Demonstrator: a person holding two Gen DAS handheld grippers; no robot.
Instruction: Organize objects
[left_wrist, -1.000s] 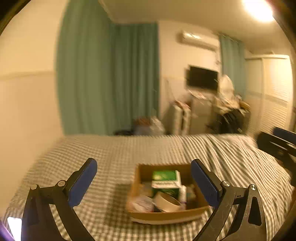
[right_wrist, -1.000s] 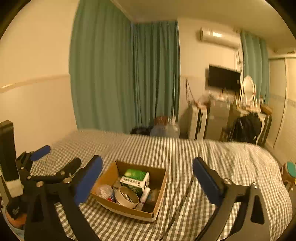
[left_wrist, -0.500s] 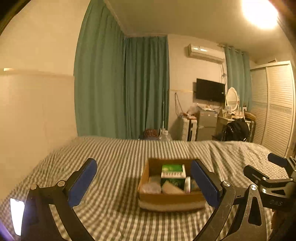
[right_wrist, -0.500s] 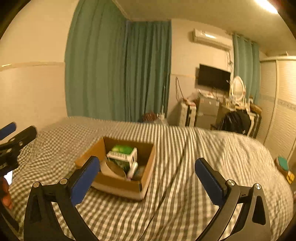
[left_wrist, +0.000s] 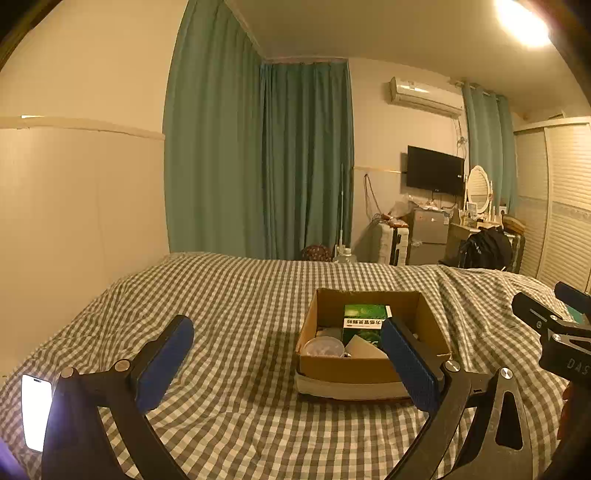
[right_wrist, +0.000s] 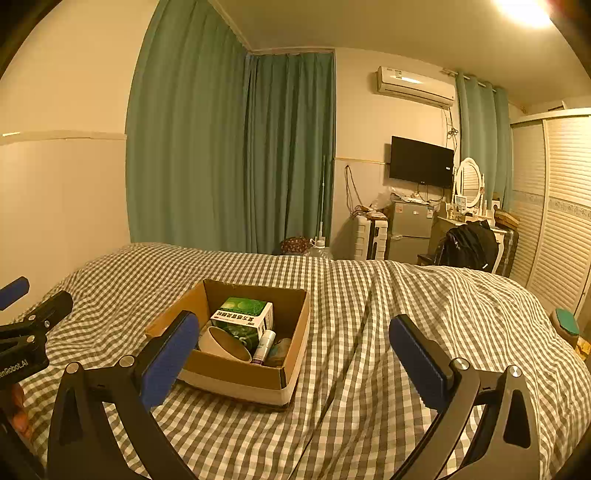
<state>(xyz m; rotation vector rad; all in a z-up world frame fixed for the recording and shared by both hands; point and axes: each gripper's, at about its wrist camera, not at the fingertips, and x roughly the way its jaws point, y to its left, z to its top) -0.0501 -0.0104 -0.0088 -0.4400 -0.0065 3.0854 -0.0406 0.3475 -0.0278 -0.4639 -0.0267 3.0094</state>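
I have steadied both views on the cardboard box (left_wrist: 347, 369) on the bed (left_wrist: 240, 295). My left gripper (left_wrist: 288, 354) and right gripper (right_wrist: 291, 350) hang released, empty; sorting hasn't started.

My fingers' pads (right_wrist: 168, 360) are blue. Bedspread (right_wrist: 369, 332): grey-white check. Cardboard box (right_wrist: 236, 373): brown. Carton (right_wrist: 242, 314) inside: green and white. Curtains (right_wrist: 229, 155): teal.

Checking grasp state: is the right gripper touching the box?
Apart. The right wrist view shows the right gripper open, held short of the box, with checked bedding visible between its fingers.
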